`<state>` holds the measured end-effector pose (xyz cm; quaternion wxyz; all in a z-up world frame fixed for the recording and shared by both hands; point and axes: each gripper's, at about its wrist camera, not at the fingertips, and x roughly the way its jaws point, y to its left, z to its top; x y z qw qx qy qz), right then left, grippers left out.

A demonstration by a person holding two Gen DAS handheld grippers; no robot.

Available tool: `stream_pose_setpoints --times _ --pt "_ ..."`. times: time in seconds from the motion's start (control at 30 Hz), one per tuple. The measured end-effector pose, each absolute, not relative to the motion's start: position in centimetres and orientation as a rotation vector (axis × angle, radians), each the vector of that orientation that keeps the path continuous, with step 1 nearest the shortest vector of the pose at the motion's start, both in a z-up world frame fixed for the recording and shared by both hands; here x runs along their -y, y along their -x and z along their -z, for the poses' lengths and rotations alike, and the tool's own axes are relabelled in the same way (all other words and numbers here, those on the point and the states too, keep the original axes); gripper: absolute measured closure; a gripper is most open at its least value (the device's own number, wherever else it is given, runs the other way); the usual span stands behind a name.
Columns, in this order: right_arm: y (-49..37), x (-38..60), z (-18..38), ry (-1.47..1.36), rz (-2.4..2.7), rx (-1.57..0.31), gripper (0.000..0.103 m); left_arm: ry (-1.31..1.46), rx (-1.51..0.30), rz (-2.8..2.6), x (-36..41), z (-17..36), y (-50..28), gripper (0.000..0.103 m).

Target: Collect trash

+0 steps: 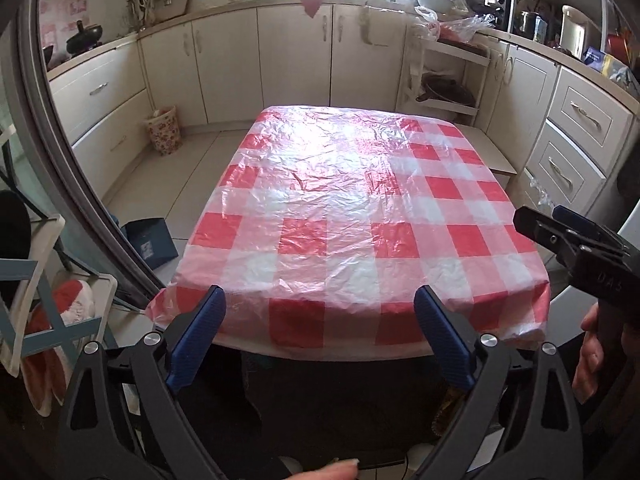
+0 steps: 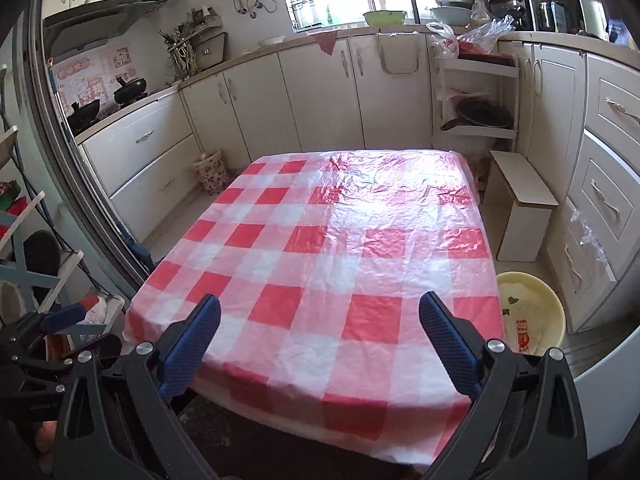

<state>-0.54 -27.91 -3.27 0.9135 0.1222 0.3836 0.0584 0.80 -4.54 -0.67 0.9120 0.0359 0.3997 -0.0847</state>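
Note:
A table with a red-and-white checked plastic cloth [image 1: 340,216] fills the middle of both views [image 2: 320,264]. No trash shows on it. My left gripper [image 1: 320,300] is open and empty above the table's near edge. My right gripper [image 2: 320,308] is open and empty above the near part of the cloth. The right gripper also shows at the right edge of the left wrist view [image 1: 560,236]. A floral waste bin [image 1: 164,130] stands on the floor by the cabinets at the far left of the table, and also shows in the right wrist view [image 2: 211,176].
A yellow basin [image 2: 532,312] sits on the floor right of the table. A small white stool [image 2: 520,208] stands behind it. A blue box [image 1: 150,240] lies on the floor at the left. Cabinets and drawers ring the room. A rack [image 1: 36,292] stands at the near left.

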Motion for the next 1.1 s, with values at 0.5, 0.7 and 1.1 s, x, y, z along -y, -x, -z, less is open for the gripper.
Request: stream_pose_setpoints --times 0.5,0.7,1.1 --pt "7.2 25.7 -3.0 -0.230 -0.085 -0.664 0.007 -0.146 -0.681 0.131 3.5 -5.0 4.3 0.008" --pt "9.2 25.9 -5.1 -0.240 -0.054 -0.658 0.007 -0.141 -0.637 0.148 4.3 -7.2 6.2 0.008" --pt "13.2 24.8 -5.7 -0.245 -0.027 -0.592 0.007 -0.154 -0.608 0.151 5.1 -8.7 9.3 0.008"
